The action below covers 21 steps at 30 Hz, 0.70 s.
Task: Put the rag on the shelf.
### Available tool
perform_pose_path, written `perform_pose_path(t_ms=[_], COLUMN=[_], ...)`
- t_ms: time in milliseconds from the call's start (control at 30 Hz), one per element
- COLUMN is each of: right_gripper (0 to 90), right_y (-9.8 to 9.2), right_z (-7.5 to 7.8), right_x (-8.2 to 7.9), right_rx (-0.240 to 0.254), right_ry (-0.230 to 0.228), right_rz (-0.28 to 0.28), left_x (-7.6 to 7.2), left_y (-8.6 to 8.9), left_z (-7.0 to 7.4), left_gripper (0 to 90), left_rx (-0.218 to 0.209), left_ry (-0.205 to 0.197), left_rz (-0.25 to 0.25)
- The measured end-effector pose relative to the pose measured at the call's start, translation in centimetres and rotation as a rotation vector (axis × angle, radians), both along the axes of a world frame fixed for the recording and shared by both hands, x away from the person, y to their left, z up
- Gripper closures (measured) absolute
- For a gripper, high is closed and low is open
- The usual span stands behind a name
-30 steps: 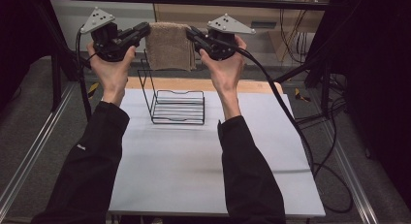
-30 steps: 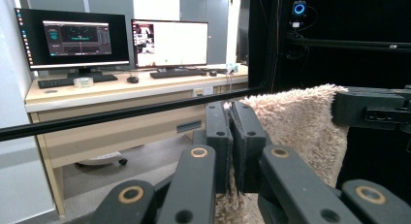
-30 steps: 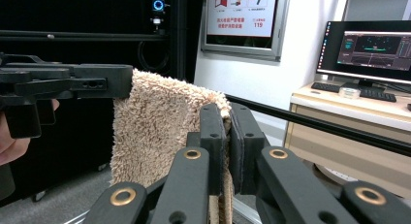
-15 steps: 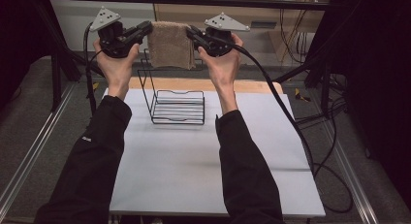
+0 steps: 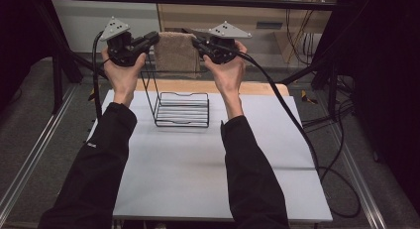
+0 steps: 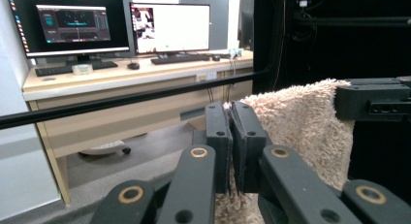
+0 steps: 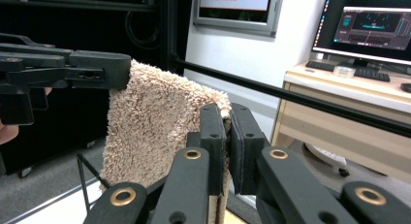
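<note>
Holding a beige fluffy towel (image 5: 176,53) stretched between two handheld grippers, we stand at a white table (image 5: 198,174) with both black-sleeved forearms reaching forward over it. Nearest us, the tabletop is bare; farther on sits a black wire rack (image 5: 181,107) with a tall upright back, and the towel hangs in the air just above and behind that back. We judge the cloth is kept spread at its top corners so it can be draped flat over the rack's top rail. Our left gripper (image 5: 148,40) pinches the towel's upper left corner, its jaws closed tight on the pile with only cloth between them; in the left gripper view the towel (image 6: 300,122) runs away from the jaws toward the other gripper. Our right gripper (image 5: 198,43) clamps the opposite upper corner just as tightly, and in its own view the towel (image 7: 155,127) hangs down beside the jaws with the rack's wire below. The towel's lower edge hangs free. Beyond the table, a wooden desk (image 6: 121,78) carries monitors and keyboards
</note>
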State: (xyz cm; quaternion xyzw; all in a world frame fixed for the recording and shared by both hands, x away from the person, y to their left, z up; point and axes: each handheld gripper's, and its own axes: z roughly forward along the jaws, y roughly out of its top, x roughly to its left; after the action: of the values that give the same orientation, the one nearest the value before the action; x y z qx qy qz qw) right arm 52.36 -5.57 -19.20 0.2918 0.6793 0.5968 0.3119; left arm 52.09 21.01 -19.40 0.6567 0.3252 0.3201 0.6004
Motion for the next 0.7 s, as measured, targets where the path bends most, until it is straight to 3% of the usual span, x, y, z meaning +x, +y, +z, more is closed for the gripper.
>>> perform_pose_path(t_ms=[433, 700], right_gripper=[85.5, 85.5], right_y=[-0.1, -0.3], right_z=[-2.3, -2.7], right_x=[-0.8, -1.6], right_rx=[-0.012, -0.038], right_ry=[0.037, 0.042], right_rz=[0.02, 0.026], left_x=[-1.5, -2.3], left_y=[0.3, 0.4], left_z=[-2.1, -2.7], left_gripper=[86.4, 86.5], left_rx=[0.033, 0.039], left_ry=[0.014, 0.024], left_rz=[-0.033, -0.043])
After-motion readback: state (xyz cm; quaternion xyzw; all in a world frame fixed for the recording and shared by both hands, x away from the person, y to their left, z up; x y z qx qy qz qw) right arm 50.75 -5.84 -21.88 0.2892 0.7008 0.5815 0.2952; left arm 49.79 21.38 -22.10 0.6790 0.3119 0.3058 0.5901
